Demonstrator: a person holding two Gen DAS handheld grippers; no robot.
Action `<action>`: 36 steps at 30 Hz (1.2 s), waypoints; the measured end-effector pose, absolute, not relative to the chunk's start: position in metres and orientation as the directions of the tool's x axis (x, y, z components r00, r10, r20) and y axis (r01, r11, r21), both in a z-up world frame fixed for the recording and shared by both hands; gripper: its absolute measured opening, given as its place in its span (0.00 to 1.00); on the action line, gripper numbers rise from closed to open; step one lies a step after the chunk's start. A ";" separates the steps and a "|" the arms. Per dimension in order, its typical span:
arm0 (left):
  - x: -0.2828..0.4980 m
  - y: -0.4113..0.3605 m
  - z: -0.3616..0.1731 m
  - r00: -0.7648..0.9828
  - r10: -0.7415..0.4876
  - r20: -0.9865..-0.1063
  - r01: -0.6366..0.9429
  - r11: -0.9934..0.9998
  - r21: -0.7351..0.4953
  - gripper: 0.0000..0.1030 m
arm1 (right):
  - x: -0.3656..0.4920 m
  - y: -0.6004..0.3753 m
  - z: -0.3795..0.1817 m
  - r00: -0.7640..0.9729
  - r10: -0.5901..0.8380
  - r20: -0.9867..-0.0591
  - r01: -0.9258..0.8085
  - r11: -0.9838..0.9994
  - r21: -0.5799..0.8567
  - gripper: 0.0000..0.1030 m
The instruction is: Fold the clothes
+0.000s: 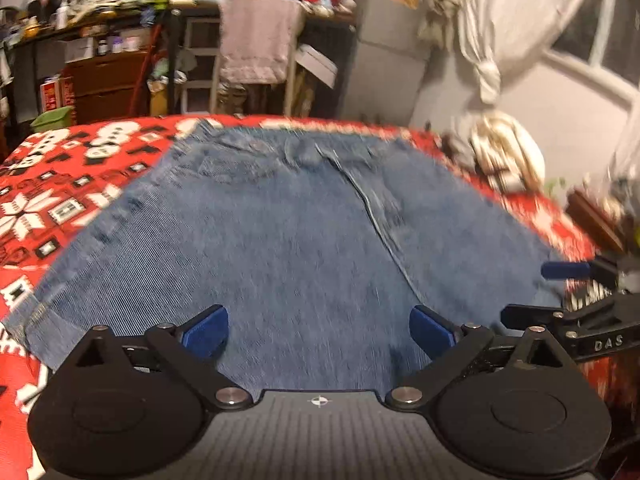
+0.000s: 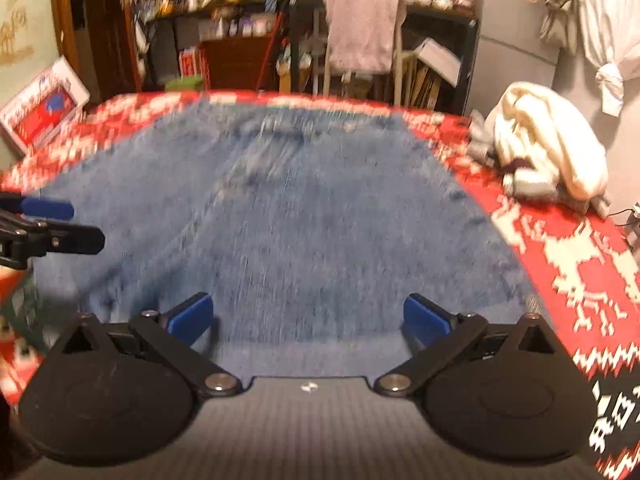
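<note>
Both tongs, left tongs (image 1: 319, 330) and right tongs (image 2: 307, 318), are hovering apart over the jeans (image 1: 280, 240); gripping the near denim edge likely comes next, before folding.

"DAS" on right claw (image 1: 568, 276) (white letters)

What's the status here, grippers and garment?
Left hand-held gripper open, right hand-held gripper open, both empty. Jeans spread flat on red blanket. Cream clothes pile off to the right.
</note>
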State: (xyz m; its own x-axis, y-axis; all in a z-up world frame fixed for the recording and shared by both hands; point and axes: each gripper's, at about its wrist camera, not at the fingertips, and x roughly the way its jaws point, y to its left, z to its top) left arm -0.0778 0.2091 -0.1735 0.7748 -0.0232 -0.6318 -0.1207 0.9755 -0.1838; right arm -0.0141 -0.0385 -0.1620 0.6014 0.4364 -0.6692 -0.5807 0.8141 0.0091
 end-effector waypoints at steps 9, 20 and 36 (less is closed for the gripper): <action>-0.052 0.205 -0.184 0.765 0.045 -0.643 -0.145 0.984 -0.104 0.96 | 0.022 -0.012 -0.171 0.600 0.395 -0.696 -0.555 0.832 -0.007 1.00; -0.055 0.190 -0.196 0.768 0.099 -0.633 -0.114 0.993 0.016 1.00 | 0.015 -0.021 -0.188 0.623 0.415 -0.663 -0.546 0.838 0.011 1.00; -0.054 0.193 -0.193 0.798 0.088 -0.596 -0.131 0.991 -0.030 0.92 | 0.018 -0.017 -0.184 0.632 0.399 -0.664 -0.524 0.851 0.013 1.00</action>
State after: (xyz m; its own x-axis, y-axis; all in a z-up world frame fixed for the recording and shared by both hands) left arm -0.0540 0.1932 -0.1932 0.7981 0.0879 -0.5961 -0.1313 0.9909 -0.0296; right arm 0.0182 -0.0167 -0.1838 0.6322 0.3995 -0.6639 -0.5243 0.8514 0.0130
